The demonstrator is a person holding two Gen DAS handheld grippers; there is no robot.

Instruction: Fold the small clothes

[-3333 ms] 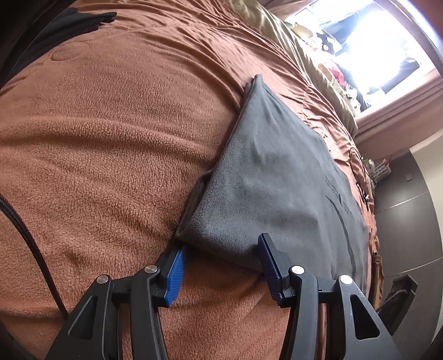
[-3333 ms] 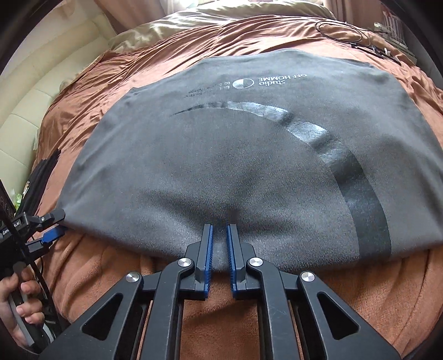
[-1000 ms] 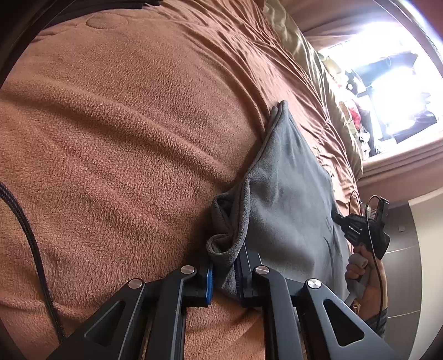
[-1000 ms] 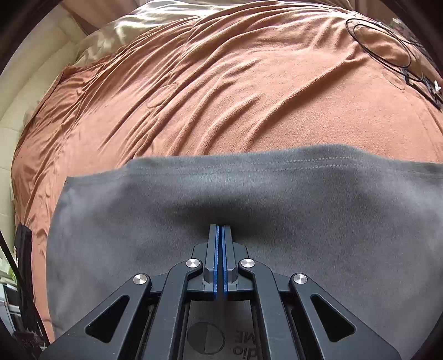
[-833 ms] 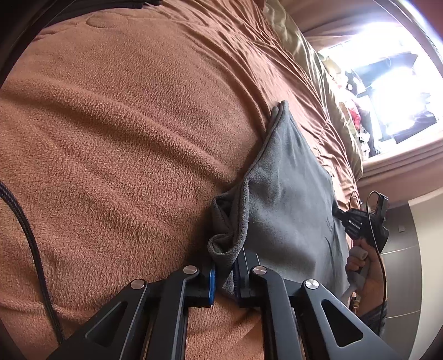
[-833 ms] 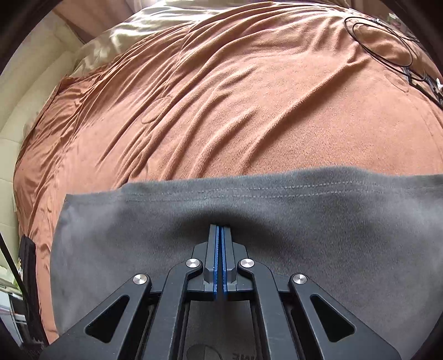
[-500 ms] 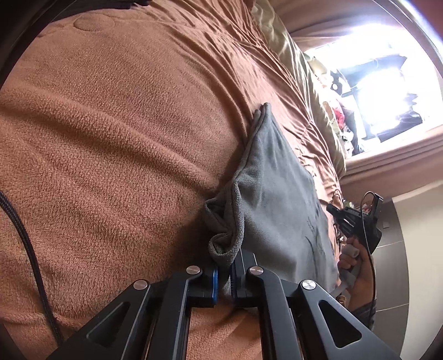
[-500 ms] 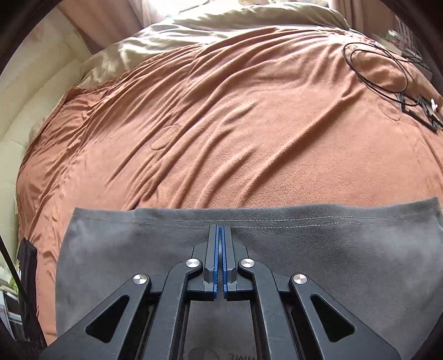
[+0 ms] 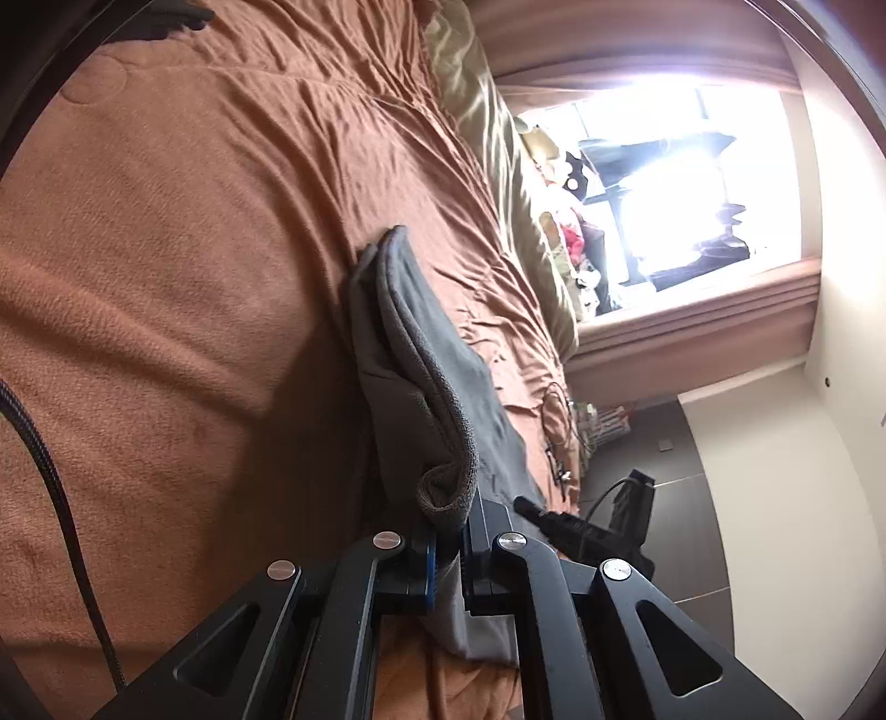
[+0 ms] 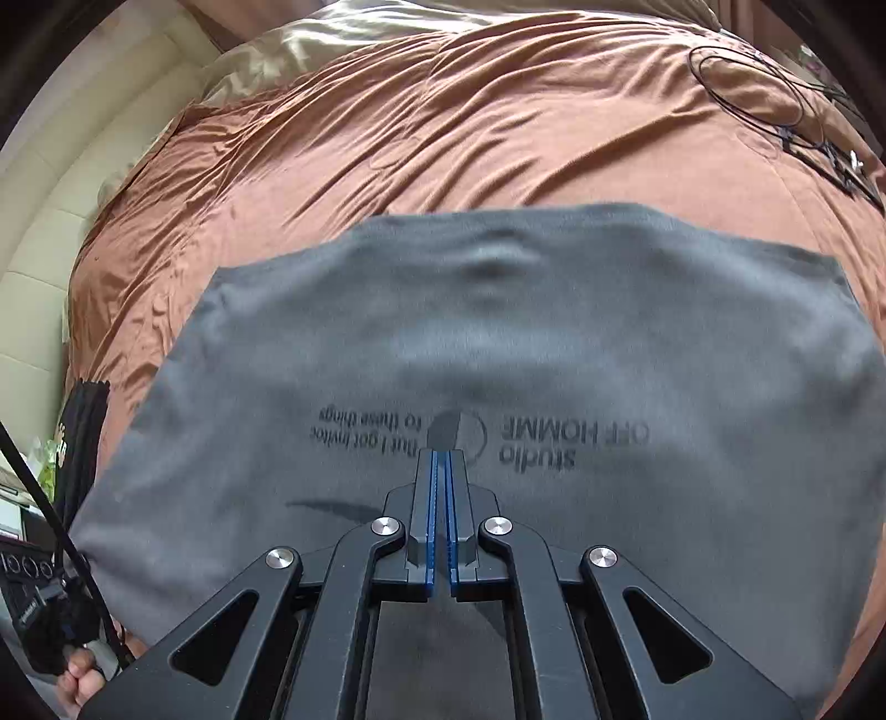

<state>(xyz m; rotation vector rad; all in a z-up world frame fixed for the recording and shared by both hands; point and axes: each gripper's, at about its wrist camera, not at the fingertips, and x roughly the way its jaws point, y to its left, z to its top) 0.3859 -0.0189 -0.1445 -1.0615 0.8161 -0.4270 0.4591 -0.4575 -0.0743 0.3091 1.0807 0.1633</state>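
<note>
A grey T-shirt (image 10: 554, 332) with a dark printed logo lies spread on a brown blanket (image 10: 443, 138). My left gripper (image 9: 448, 531) is shut on a rolled-up corner of the T-shirt (image 9: 443, 354) and holds it a little above the bed; the cloth edge shows two layers. My right gripper (image 10: 441, 459) is shut, its blue pads together with no cloth seen between them, and its tips sit over the print. The right gripper (image 9: 554, 520) also shows in the left wrist view at the shirt's far side. The left gripper (image 10: 50, 626) and a hand (image 10: 77, 681) appear at the shirt's near-left corner.
A coiled black cable (image 10: 775, 99) lies on the blanket at the far right. Beige bedding (image 10: 332, 39) is bunched at the head of the bed, beside a cream padded wall (image 10: 39, 232). A bright window (image 9: 664, 183) and dark floor (image 9: 664, 471) lie beyond the bed.
The left gripper closed on the shirt's corner, then raised it and tilted upward. The shut right gripper slid out to the far hem, then drew back over the print.
</note>
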